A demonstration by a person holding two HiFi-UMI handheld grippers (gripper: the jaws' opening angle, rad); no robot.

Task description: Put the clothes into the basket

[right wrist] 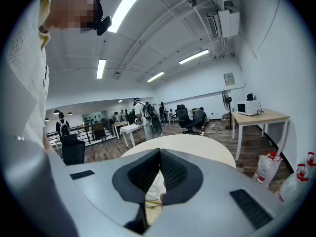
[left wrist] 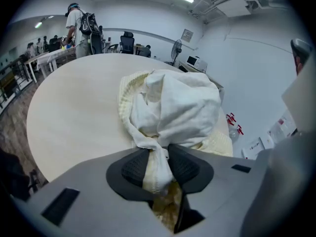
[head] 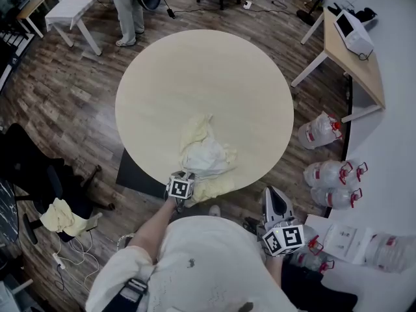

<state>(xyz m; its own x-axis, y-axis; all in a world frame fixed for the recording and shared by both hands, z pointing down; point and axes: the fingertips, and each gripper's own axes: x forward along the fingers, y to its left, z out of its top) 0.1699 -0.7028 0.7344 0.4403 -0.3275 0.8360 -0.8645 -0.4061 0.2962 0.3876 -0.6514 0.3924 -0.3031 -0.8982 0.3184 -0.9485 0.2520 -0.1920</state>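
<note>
Heap of white and pale-yellow knitted clothes [head: 205,151] lies at the near edge of the round beige wooden table [head: 195,70], yellow part hanging slightly over the rim. No basket shows in any view.

Left gripper [left wrist: 159,164] is clenched on a narrow twisted fold of the white cloth, with yellow knit showing below the pads. Right gripper [right wrist: 159,174] is held off the table by the person's body, jaws together, nothing in them.

Risks, as judged:
- the grip takes only a thin fold, so it may slip under the heap's weight
- lifting may drag the yellow piece over the edge to the wooden floor [head: 78,109]
</note>
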